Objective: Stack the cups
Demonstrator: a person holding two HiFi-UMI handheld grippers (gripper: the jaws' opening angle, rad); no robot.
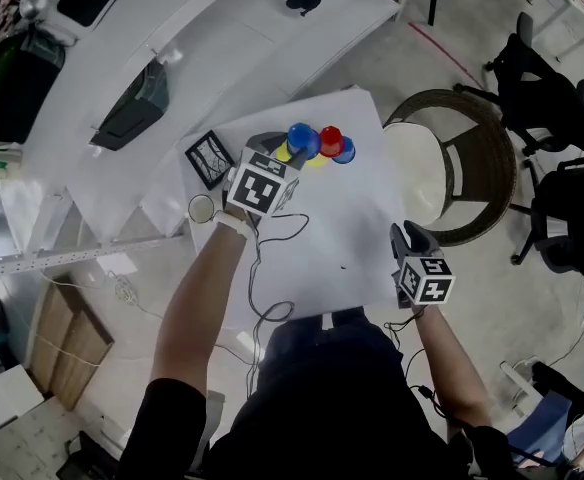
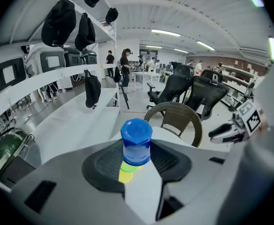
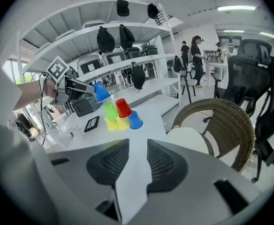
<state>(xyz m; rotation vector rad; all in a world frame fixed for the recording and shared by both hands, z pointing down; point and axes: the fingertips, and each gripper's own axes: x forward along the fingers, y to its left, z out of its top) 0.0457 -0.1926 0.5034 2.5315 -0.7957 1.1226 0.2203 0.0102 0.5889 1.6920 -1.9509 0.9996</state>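
My left gripper (image 1: 290,150) is shut on an upside-down blue cup (image 2: 136,142), held in the air just above the cup pile at the table's far end. Directly under the held cup a green cup (image 2: 129,166) sits on a yellow one. From the right gripper view the pile shows two yellow cups (image 3: 117,123) and a second blue cup (image 3: 135,120) at the bottom, with a green cup (image 3: 110,110) and a red cup (image 3: 123,108) on top. The left gripper (image 3: 83,88) hovers with its blue cup (image 3: 100,92) over the green one. My right gripper (image 1: 405,235) stands open and empty at the table's near right edge.
A small black frame (image 1: 210,158) and a round clear piece (image 1: 201,208) lie at the white table's (image 1: 352,238) left edge. A cable (image 1: 272,236) trails across the near side. A wicker chair (image 1: 477,158) stands right of the table, with black office chairs (image 1: 552,108) beyond.
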